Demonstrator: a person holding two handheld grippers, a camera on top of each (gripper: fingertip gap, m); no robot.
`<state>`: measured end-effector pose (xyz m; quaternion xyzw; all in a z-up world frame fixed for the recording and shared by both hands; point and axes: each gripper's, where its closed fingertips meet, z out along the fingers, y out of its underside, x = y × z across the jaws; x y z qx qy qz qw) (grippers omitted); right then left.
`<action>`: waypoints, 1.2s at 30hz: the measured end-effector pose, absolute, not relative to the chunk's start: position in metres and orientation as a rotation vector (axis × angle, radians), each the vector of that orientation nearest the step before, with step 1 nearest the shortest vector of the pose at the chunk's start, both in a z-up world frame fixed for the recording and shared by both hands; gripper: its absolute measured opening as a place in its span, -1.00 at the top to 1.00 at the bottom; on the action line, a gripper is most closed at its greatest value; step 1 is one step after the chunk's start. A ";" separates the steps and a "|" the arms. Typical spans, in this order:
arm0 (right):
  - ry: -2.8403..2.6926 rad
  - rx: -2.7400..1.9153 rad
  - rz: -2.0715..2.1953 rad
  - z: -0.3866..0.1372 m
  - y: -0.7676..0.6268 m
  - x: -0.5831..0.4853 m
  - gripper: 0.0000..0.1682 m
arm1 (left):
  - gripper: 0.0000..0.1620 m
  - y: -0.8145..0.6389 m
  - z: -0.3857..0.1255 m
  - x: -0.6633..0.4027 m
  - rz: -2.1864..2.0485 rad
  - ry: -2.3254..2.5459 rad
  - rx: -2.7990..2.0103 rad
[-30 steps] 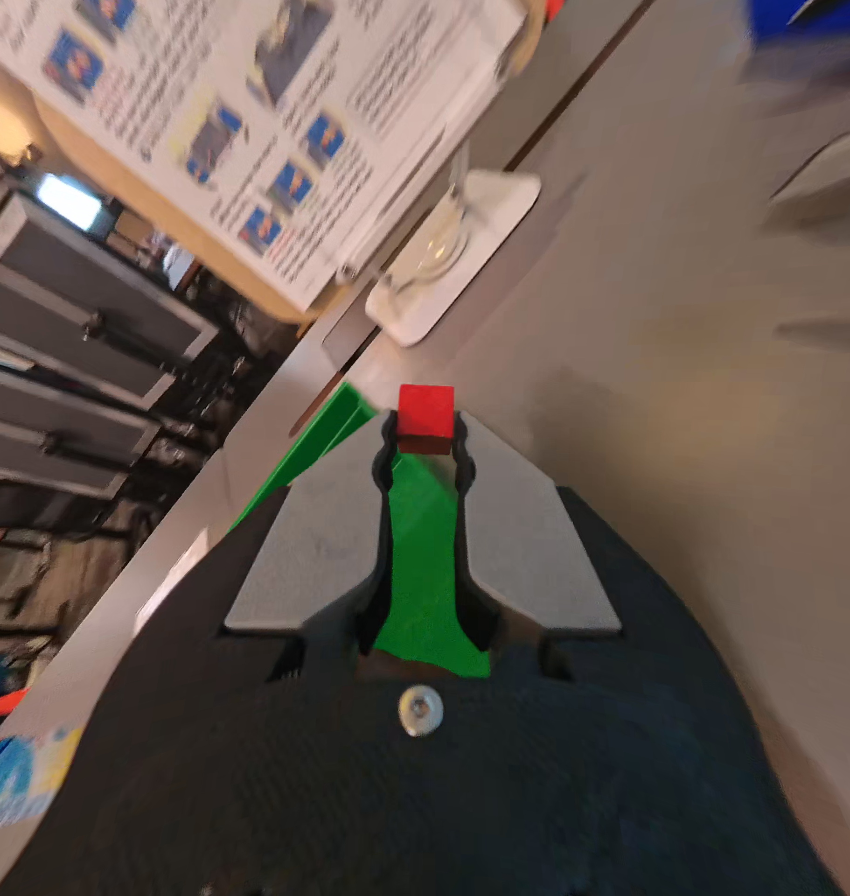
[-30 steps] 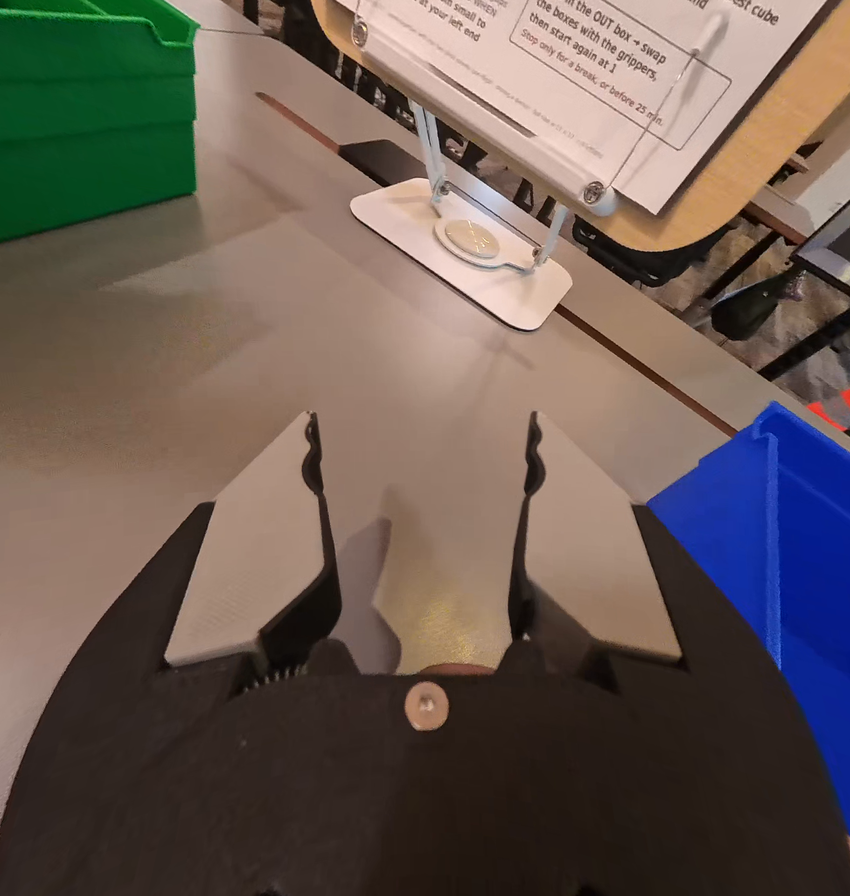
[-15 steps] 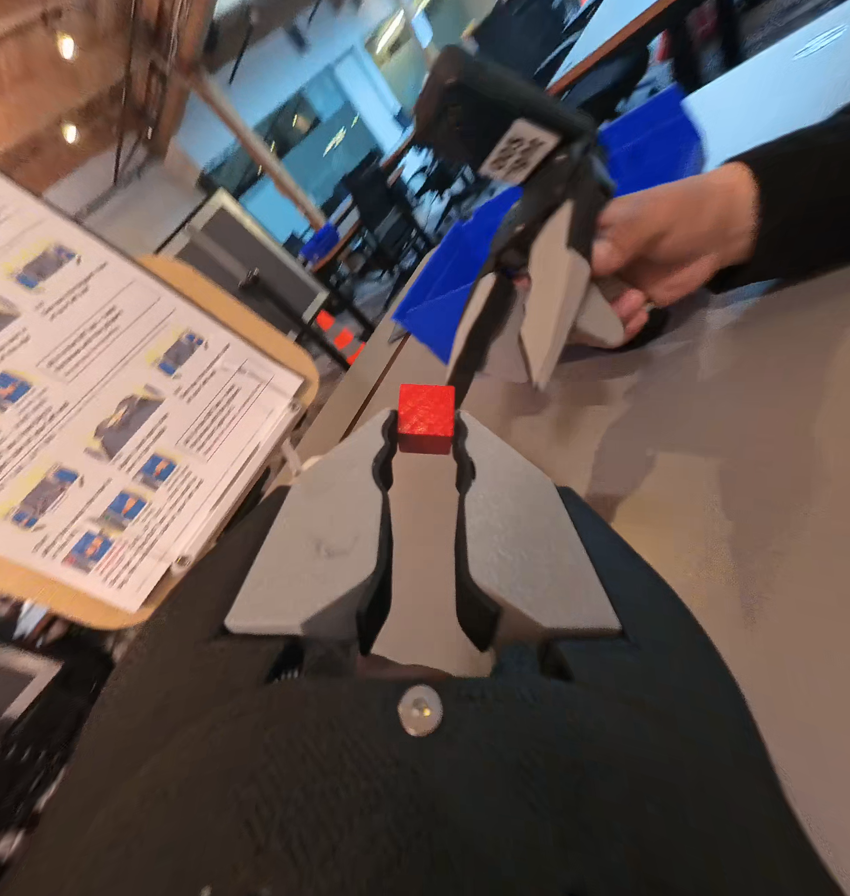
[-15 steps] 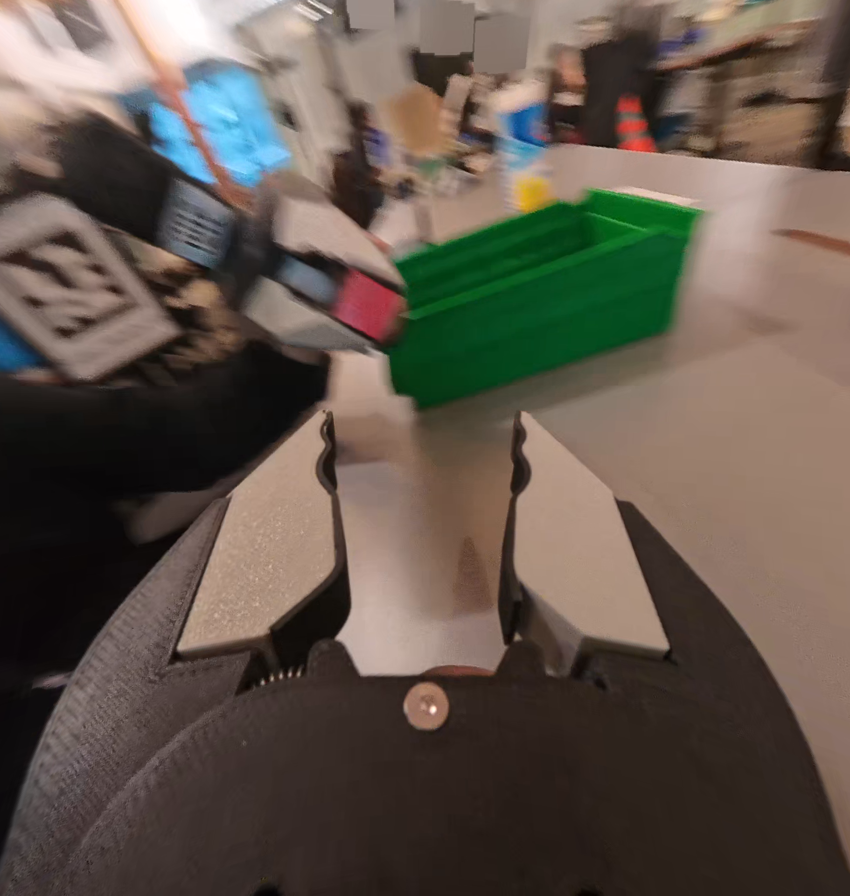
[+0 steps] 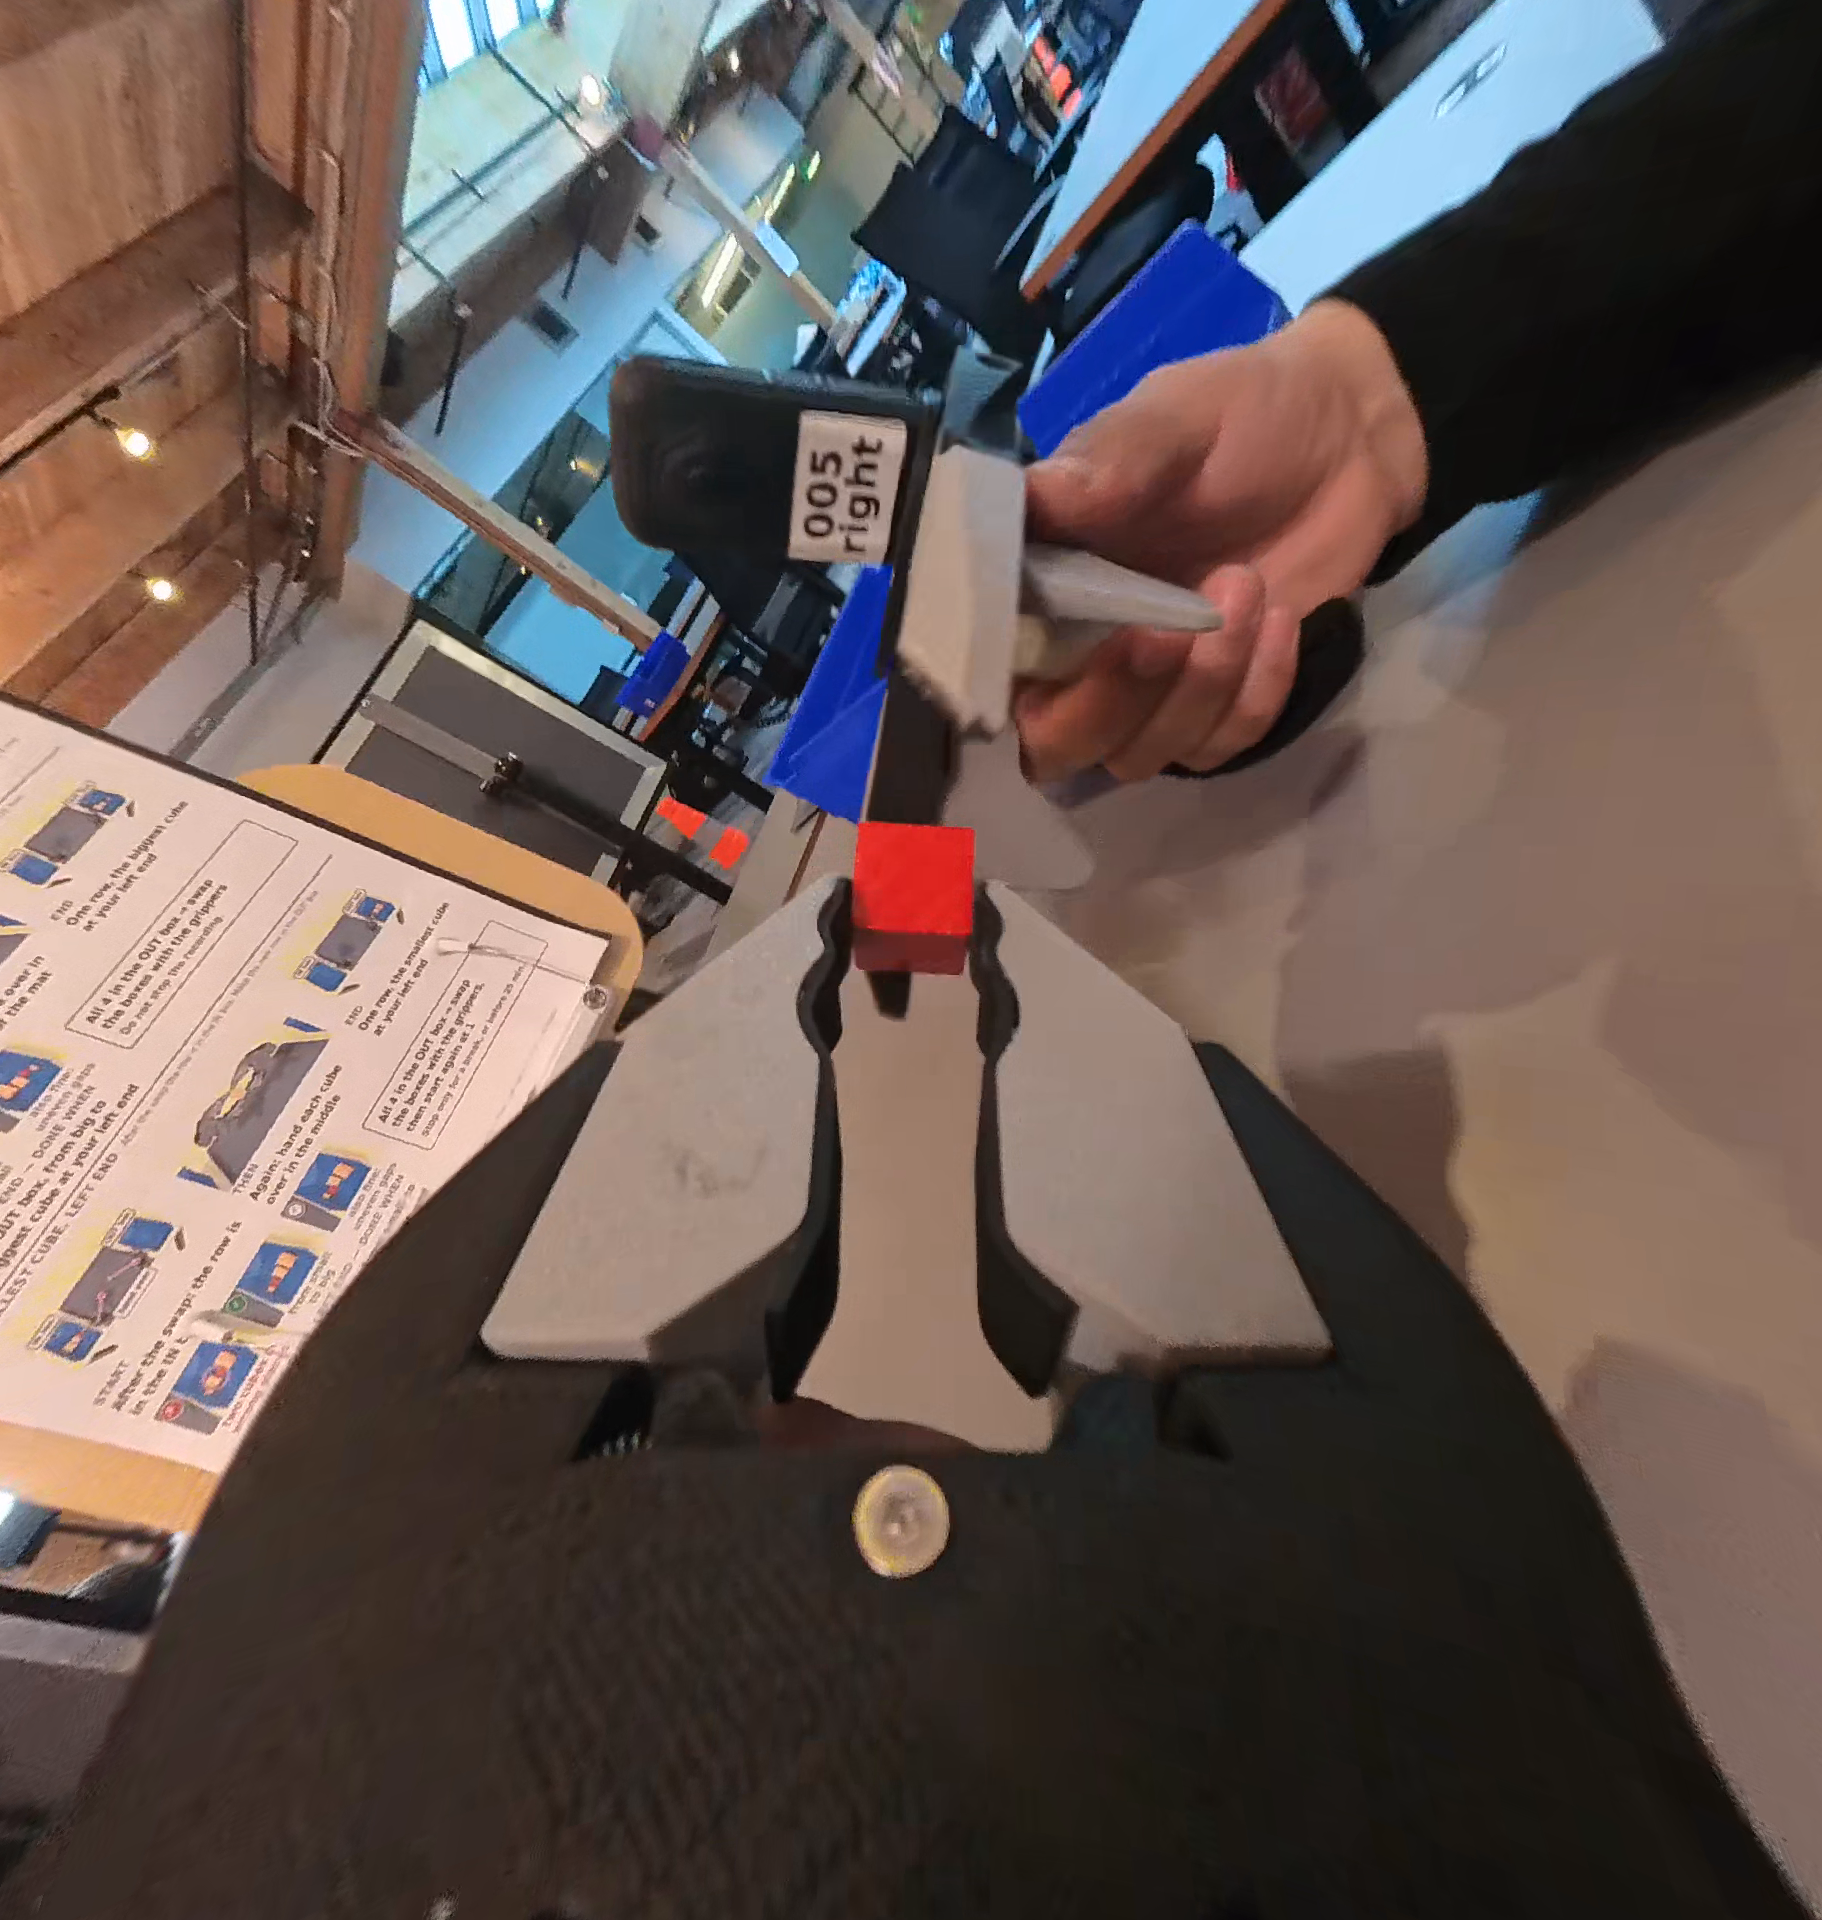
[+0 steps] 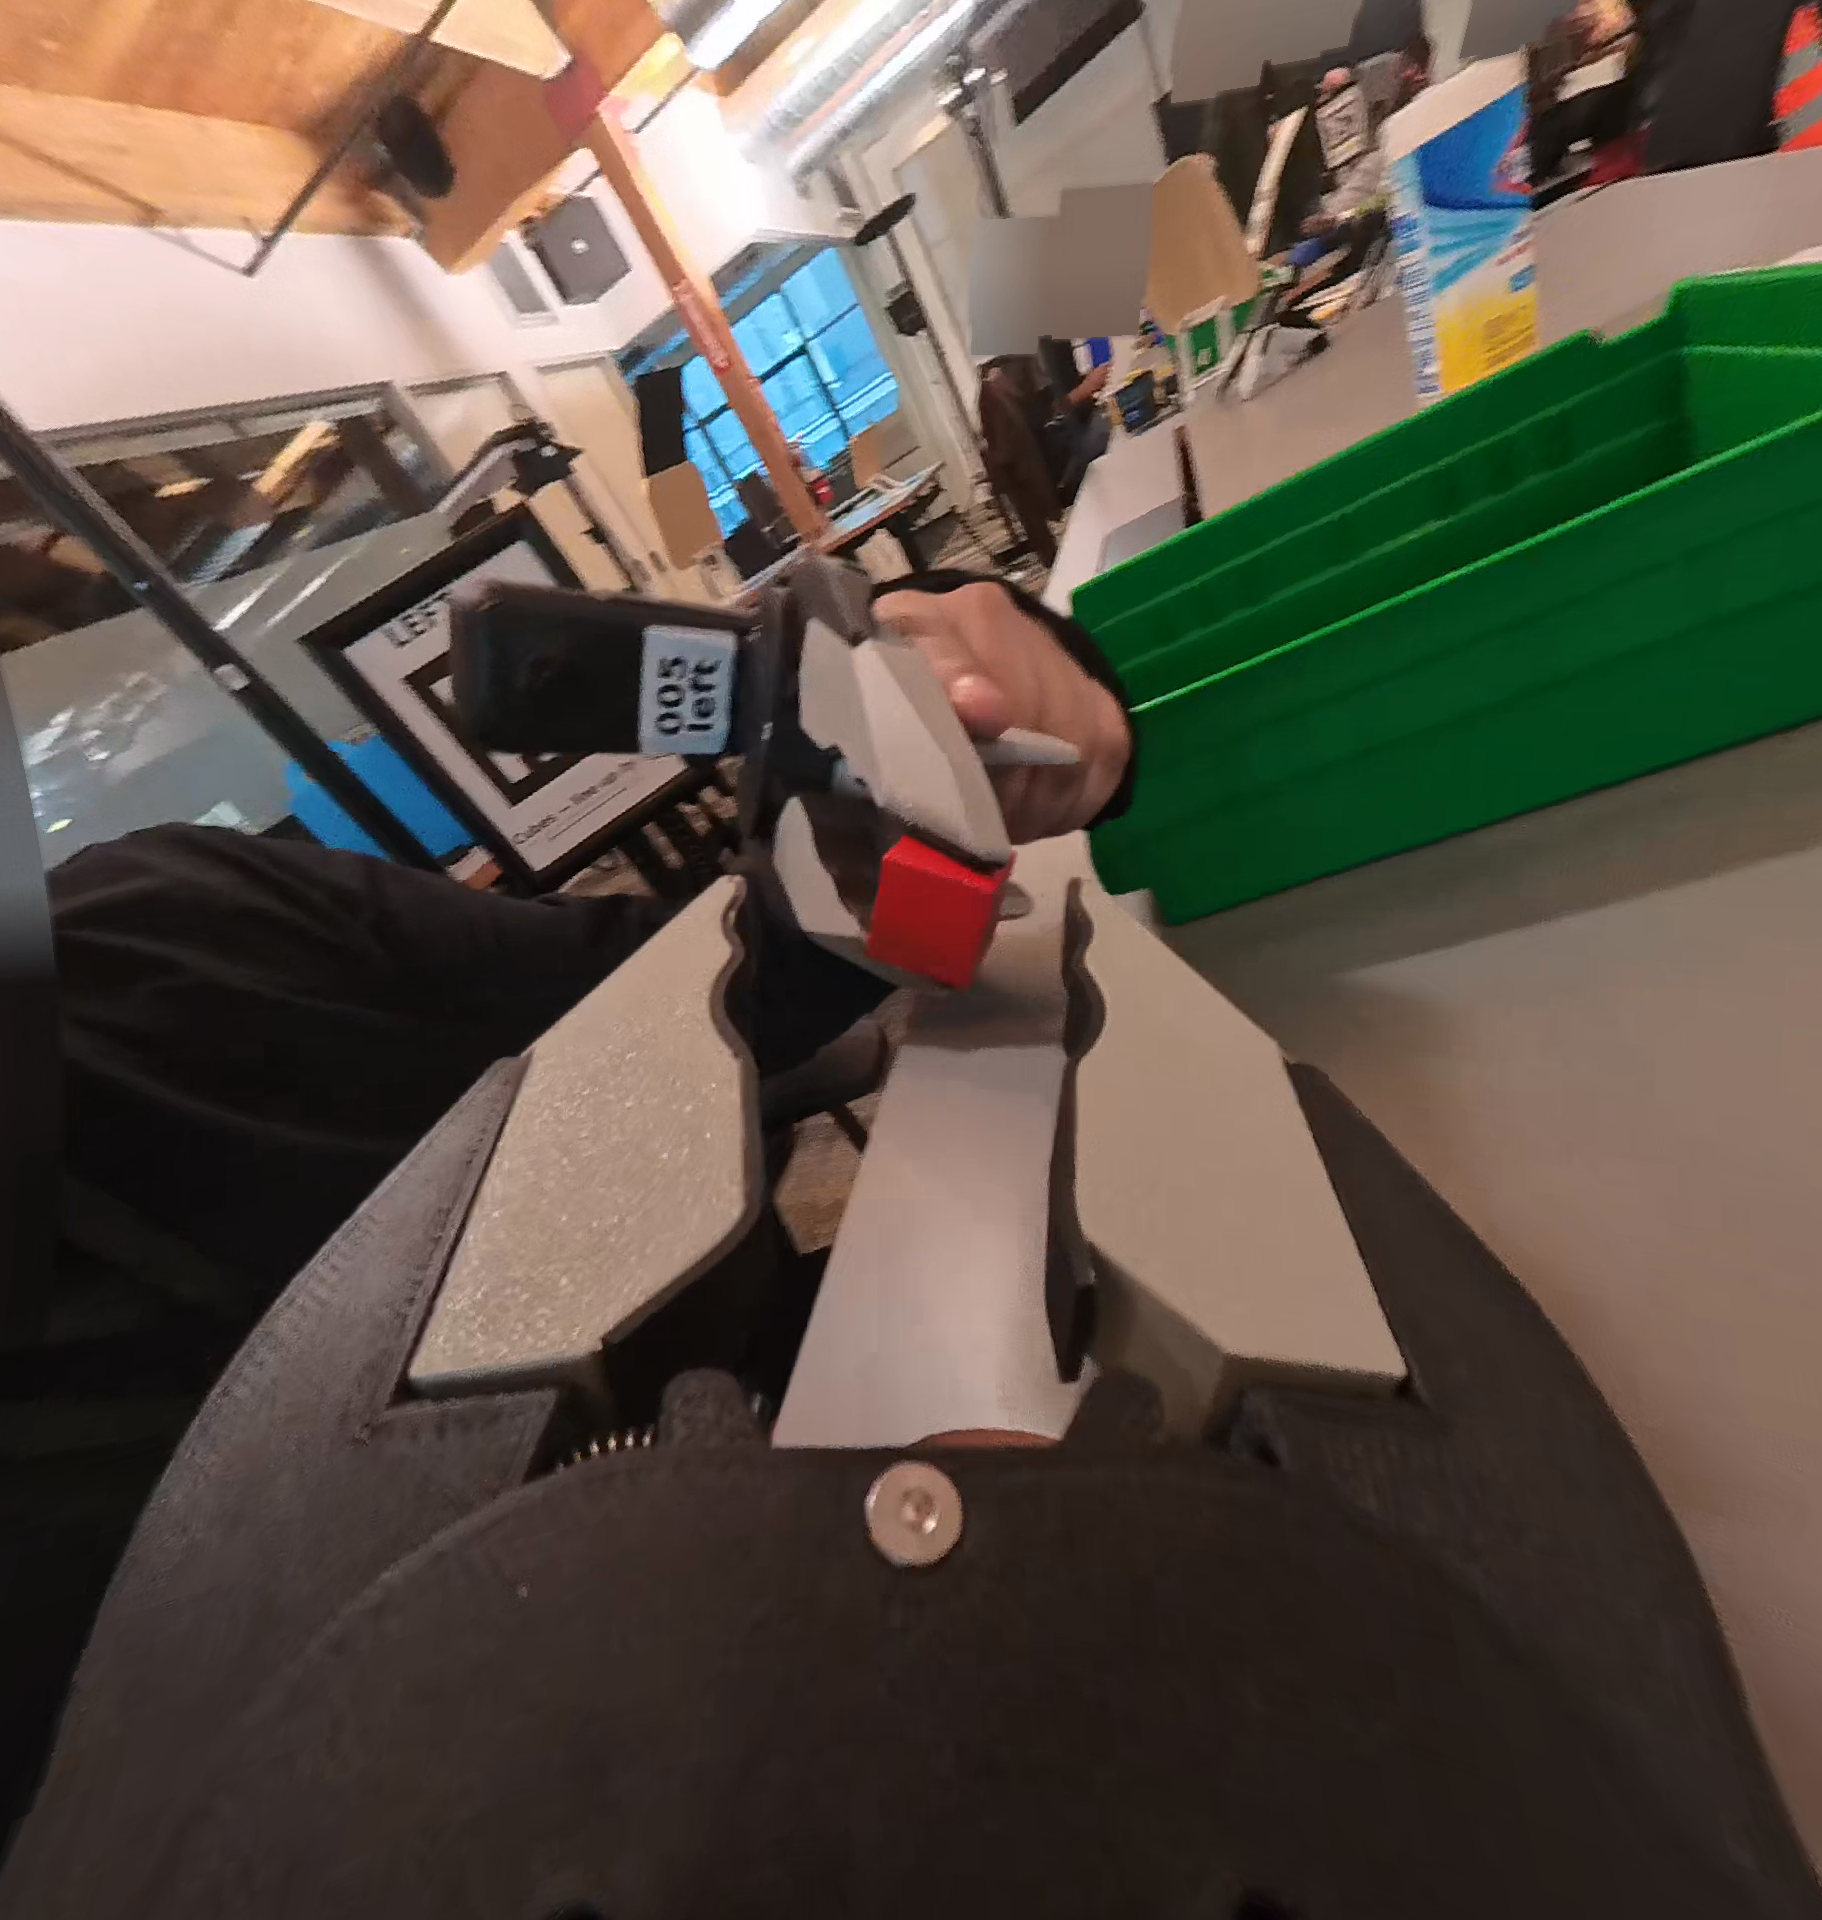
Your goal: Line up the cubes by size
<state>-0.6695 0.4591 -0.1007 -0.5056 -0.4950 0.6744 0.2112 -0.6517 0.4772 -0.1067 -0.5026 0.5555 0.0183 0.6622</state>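
Left grey-fingered gripper (image 5: 909, 920) pinches the small red plastic cube (image 5: 912, 910) only at its fingertips above the grey table (image 5: 1509, 1039), while the right gripper (image 6: 907, 914) waits spread just before it, so a crooked handover could drop it.

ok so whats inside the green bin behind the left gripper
In the right wrist view only the green bin and its inner walls and rims show, with no cube visible. Its floor is hidden by the near wall. The one red cube in sight is clamped in the left gripper.
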 end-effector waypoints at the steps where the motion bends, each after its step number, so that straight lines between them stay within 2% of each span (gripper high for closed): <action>1: -1.351 -1.427 1.841 -0.102 0.465 -0.670 0.40 | 0.76 0.480 -0.110 -0.652 0.064 1.263 -1.151; 4: -1.317 -1.479 1.799 -0.107 0.475 -0.669 0.56 | 0.75 0.484 -0.114 -0.653 0.115 1.277 -1.173; 9: -1.332 -1.537 1.707 -0.119 0.478 -0.674 0.55 | 0.75 0.495 -0.114 -0.657 0.194 1.261 -1.212; 12: -1.304 -1.542 1.688 -0.120 0.482 -0.676 0.68 | 0.76 0.502 -0.119 -0.661 0.239 1.259 -1.251; 17: -1.307 -1.566 1.424 -0.132 0.493 -0.680 0.76 | 0.76 0.514 -0.133 -0.670 0.321 1.280 -1.313; 21: -1.279 -1.555 1.235 -0.133 0.504 -0.680 0.78 | 0.72 0.522 -0.135 -0.674 0.348 1.245 -1.339; 28: -1.146 -1.548 0.568 -0.133 0.562 -0.651 0.79 | 0.59 0.532 -0.127 -0.689 0.342 1.093 -1.446; 36: -1.071 -1.542 0.419 -0.128 0.581 -0.638 0.78 | 0.65 0.528 -0.129 -0.696 0.440 1.038 -1.536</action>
